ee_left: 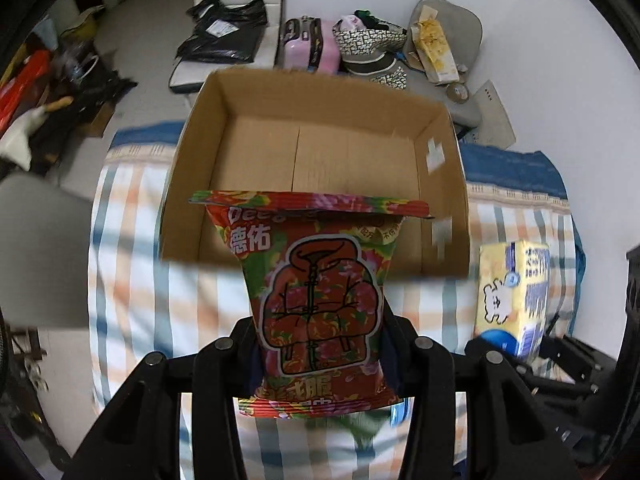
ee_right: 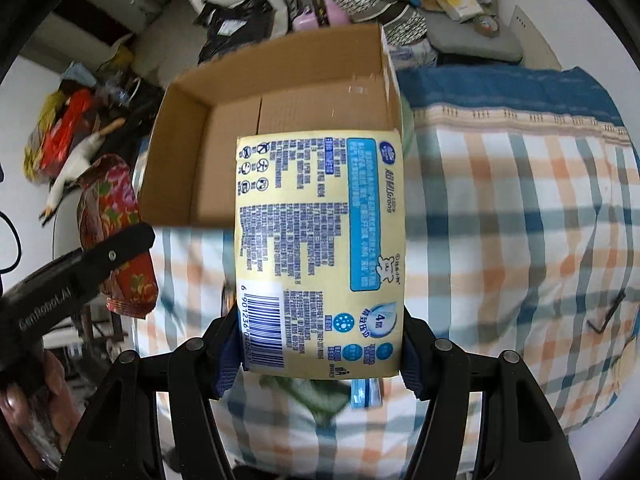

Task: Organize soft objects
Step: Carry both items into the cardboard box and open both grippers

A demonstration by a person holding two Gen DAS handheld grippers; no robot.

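Note:
My left gripper [ee_left: 322,354] is shut on a red floral soft pack [ee_left: 320,292] with a jacket drawing, held upright above the checked bedspread, its top edge over the near wall of an open cardboard box [ee_left: 320,152]. My right gripper [ee_right: 320,352] is shut on a yellow tissue pack [ee_right: 320,248] with blue print and a barcode, lifted in front of the same cardboard box [ee_right: 224,152]. In the right wrist view the floral pack [ee_right: 116,232] and the left gripper [ee_right: 80,268] appear at the left. The tissue pack [ee_left: 512,296] shows at the right of the left wrist view. The box holds nothing.
The box rests on a bed with a checked bedspread [ee_right: 520,220]. Beyond it lie black bags [ee_left: 224,32], a pink suitcase [ee_left: 306,46], patterned bags [ee_left: 372,46] and a grey chair [ee_left: 444,36]. A green cloth [ee_right: 316,394] lies under the right gripper. Clutter fills the floor at the left.

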